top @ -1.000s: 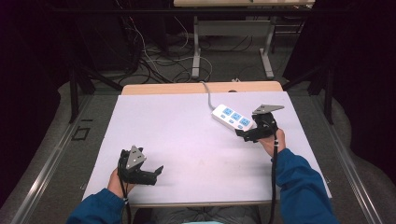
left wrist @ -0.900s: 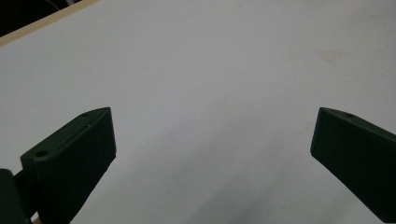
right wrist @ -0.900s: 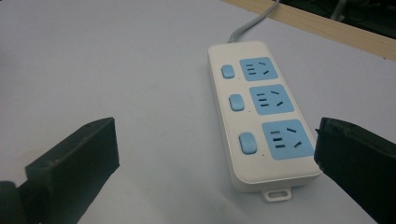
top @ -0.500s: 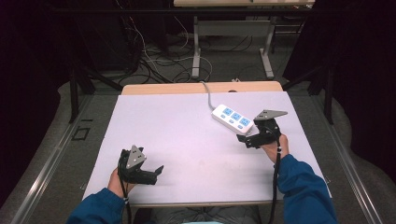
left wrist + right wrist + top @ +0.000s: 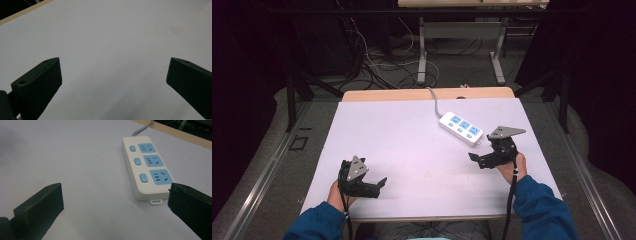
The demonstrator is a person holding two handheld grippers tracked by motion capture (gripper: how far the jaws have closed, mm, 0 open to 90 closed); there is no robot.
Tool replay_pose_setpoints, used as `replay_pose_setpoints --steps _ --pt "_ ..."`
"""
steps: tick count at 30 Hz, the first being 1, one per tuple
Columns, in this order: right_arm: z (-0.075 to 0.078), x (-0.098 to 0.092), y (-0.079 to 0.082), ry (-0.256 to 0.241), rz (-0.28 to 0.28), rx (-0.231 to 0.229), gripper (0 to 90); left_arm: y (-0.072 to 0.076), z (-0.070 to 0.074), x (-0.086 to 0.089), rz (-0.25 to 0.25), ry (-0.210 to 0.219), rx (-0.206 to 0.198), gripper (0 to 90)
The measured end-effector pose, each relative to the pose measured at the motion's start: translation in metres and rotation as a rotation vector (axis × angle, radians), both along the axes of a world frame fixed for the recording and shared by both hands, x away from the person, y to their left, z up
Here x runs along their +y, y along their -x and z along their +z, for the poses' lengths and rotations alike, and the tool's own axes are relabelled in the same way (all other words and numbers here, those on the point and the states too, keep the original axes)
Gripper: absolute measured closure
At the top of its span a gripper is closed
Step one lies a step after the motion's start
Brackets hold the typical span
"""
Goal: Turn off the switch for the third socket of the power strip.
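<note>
White plastic power strip (image 5: 461, 128), oblong with three blue sockets and rounded switches, lies upper right of centre on the smooth pale table (image 5: 412, 145). Right gripper (image 5: 475, 159), just below it, has matte black jaws spread, empty. Left gripper (image 5: 382, 182), lower left, jaws likewise apart.

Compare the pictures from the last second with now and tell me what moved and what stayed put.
The right claw drew back slightly from the power strip, toward the person and the table's right edge; it holds nothing, jaws apart. The left claw stayed near the table's front edge, open and empty. The power strip and its cable did not shift.
</note>
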State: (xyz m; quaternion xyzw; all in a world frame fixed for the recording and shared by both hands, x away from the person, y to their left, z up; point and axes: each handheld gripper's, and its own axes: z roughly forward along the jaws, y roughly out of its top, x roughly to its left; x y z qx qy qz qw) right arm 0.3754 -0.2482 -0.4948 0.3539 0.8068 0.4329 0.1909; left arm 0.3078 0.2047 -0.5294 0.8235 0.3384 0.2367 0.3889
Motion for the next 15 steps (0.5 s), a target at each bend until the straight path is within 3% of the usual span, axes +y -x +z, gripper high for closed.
replay_pose_setpoints --steps 15 --pt "-0.002 -0.008 0.028 0.000 -0.005 -0.030 0.0 0.000 0.000 0.000 0.000 -0.004 0.000 0.1"
